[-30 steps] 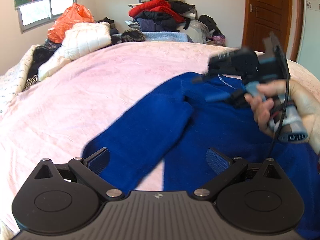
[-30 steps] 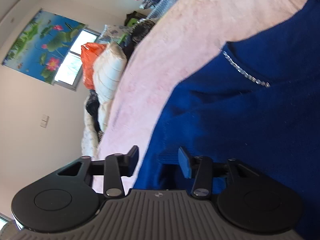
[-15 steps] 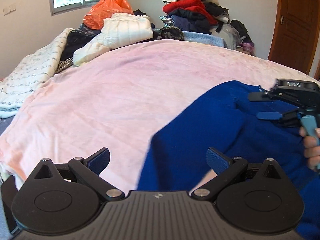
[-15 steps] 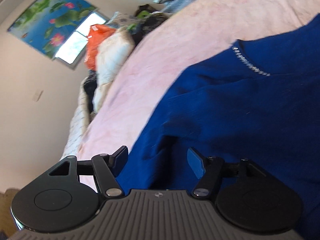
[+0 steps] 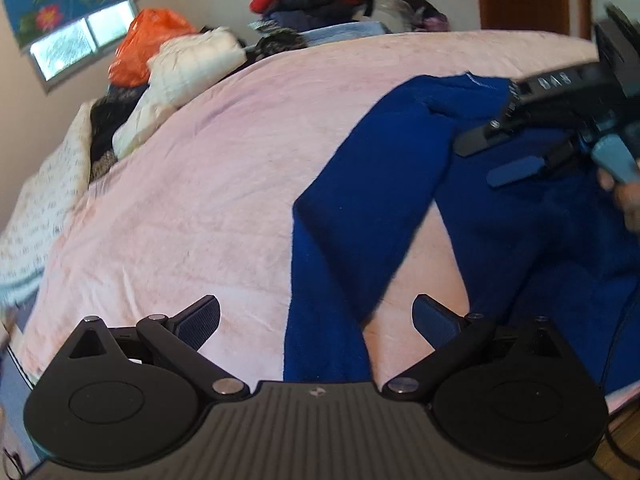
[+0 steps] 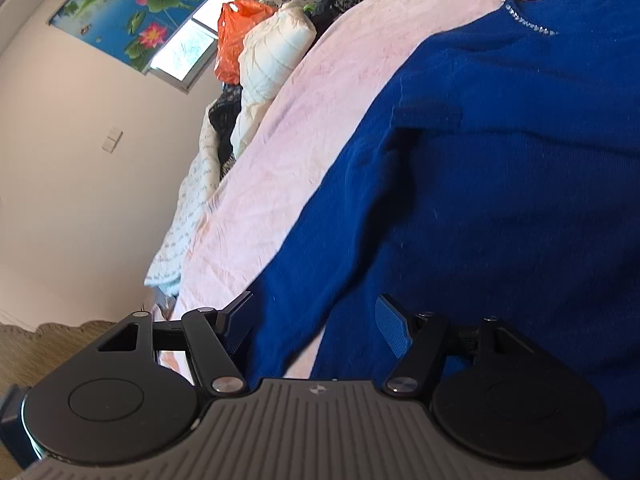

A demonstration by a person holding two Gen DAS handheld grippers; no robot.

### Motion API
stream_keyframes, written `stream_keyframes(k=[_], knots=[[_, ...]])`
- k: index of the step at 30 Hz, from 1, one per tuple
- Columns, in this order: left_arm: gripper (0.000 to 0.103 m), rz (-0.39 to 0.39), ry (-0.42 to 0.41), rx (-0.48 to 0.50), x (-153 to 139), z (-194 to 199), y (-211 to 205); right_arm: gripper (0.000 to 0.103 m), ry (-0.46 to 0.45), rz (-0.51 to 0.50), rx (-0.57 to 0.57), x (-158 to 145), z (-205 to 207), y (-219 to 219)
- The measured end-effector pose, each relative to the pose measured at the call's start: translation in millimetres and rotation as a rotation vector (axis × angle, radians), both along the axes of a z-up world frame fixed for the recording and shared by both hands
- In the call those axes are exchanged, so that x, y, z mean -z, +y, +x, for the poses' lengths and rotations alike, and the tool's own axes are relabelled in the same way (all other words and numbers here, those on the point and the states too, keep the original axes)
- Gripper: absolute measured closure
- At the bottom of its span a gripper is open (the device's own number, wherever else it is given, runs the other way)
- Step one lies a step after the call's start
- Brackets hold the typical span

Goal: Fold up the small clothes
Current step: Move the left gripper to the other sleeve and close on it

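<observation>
With both sets of jaws standing apart and gripping nothing, we log this as a pause between folds. Our left gripper [image 5: 316, 322] hovers over the near end of the sleeve [image 5: 340, 216], pads clear of the cloth. Our right gripper [image 6: 316, 326], whose jaws have just been opening, has blue knit lying between its pads but not pinched. Beyond them the blue sweater [image 6: 500, 168] lies spread on the pink bedspread [image 5: 192, 184], collar at the far end, left sleeve angled away from the body with a wedge of bedspread showing between. Judgement: sleeve fold is next; it calls for a pinch near the cuff and a carry rightward onto the body. Only container seen: an orange bag [image 5: 148, 46] on the far pile, contents not visible.
</observation>
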State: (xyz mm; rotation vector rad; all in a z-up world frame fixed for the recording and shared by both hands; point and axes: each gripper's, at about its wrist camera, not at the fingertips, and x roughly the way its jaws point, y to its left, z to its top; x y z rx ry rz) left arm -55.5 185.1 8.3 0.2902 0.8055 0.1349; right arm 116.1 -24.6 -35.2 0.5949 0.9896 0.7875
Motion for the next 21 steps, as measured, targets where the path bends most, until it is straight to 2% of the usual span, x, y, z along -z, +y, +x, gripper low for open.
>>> stream_keyframes(k=[2,3,5,7,9,12,14,15,18,19,21], knots=[[0.0,0.106,-0.002,0.015,13,-2,-14,0.033,0.007,-0.008,-0.003,3,-3,0],[0.0,0.144,0.006,-0.009,20,-1,-17,0.032,0.014,-0.006,-0.002,4,-2,0],[0.0,0.167,0.035,-0.06,36,-2,-12,0.032,0.022,0.001,0.007,5,-3,-2],[0.0,0.179,0.03,-0.113,45,-6,-6,0.031,0.02,0.005,0.01,3,-6,-3],[0.0,0.208,-0.006,-0.138,44,-13,-2,0.03,0.013,0.007,0.01,2,-9,-4],[0.0,0.271,-0.113,-0.188,28,-18,9,0.029,0.012,0.008,0.011,2,-9,-3],[0.0,0.259,-0.158,-0.274,16,-16,32,0.029,0.013,0.006,0.011,4,-10,-2],[0.0,0.228,-0.166,-0.33,11,-14,48,0.028,0.013,0.006,0.009,4,-11,-2],[0.001,0.168,-0.135,-0.485,5,-12,91,0.027,0.011,0.008,0.005,4,-12,-1],[0.001,0.139,-0.134,-0.503,1,-15,99,0.028,0.012,0.007,0.003,4,-12,0],[0.001,0.03,-0.158,-0.484,-9,-23,105,0.029,0.017,0.01,0.002,4,-13,0]])
